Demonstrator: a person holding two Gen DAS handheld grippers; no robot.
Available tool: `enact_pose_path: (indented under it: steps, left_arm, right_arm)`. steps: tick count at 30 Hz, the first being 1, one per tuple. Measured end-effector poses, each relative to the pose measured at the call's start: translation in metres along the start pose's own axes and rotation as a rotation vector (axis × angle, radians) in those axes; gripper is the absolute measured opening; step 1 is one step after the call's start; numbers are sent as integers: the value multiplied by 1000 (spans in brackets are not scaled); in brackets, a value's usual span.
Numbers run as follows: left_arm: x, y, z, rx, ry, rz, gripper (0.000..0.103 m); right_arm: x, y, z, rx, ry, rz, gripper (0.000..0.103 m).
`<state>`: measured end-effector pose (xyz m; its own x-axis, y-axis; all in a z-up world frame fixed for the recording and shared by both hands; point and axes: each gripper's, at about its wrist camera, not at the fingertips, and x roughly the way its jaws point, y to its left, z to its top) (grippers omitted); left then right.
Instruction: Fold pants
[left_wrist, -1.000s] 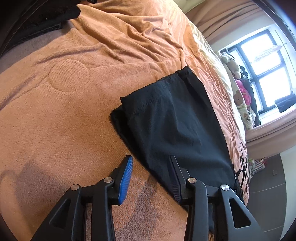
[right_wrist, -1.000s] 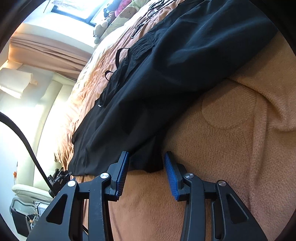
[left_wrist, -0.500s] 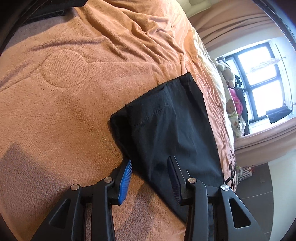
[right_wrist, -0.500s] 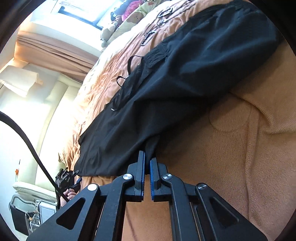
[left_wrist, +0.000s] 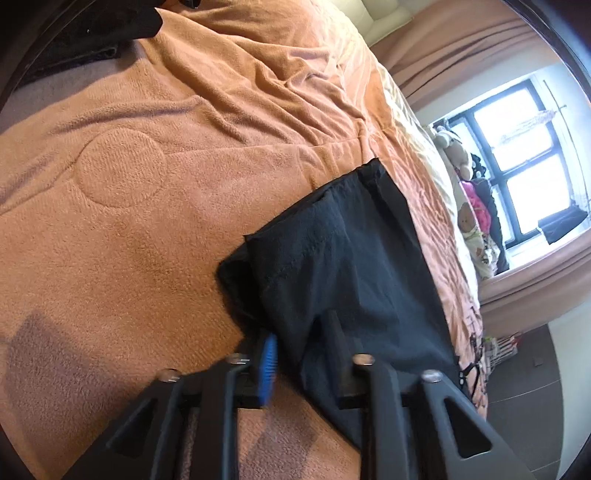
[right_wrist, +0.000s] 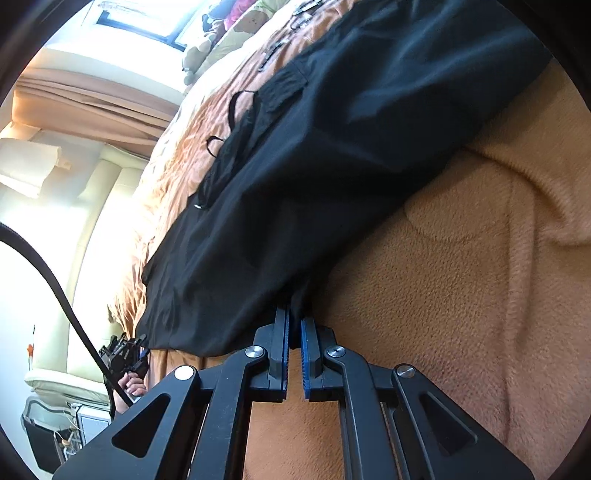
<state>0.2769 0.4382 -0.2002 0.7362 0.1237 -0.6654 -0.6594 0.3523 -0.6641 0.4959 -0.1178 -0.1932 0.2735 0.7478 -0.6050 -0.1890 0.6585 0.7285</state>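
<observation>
Black pants (left_wrist: 343, 273) lie flat on an orange blanket (left_wrist: 122, 229) on a bed. In the left wrist view my left gripper (left_wrist: 301, 341) is open, its jaws straddling the near edge of the leg end; the fingers are blurred. In the right wrist view the pants (right_wrist: 332, 147) stretch away toward the window, waistband and drawstring loops at the far side. My right gripper (right_wrist: 294, 325) is shut on the near edge of the pants and pinches a fold of cloth.
Stuffed toys (left_wrist: 469, 218) sit by the window (left_wrist: 517, 155) beyond the bed. A cream headboard (right_wrist: 96, 236) and a black cable (right_wrist: 55, 284) show at the left of the right wrist view. The floor (left_wrist: 517, 387) lies past the bed's edge.
My right gripper closed on the edge of the pants. My left gripper moved forward over the edge of the leg end, and its jaws have narrowed.
</observation>
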Motion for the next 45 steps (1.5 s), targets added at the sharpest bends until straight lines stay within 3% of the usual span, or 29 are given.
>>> enact_pose_path:
  steps: [8, 23, 45]
  left_arm:
    - [-15, -18, 1, 67, -46, 5, 2]
    - [-73, -31, 6, 119, -37, -43, 2]
    - [-160, 37, -18, 86, -26, -41, 2]
  right_arm:
    - [-15, 13, -1, -23, -36, 28, 1]
    - [-58, 36, -29, -81, -85, 13, 1]
    - [-101, 39, -98, -93, -82, 40, 0]
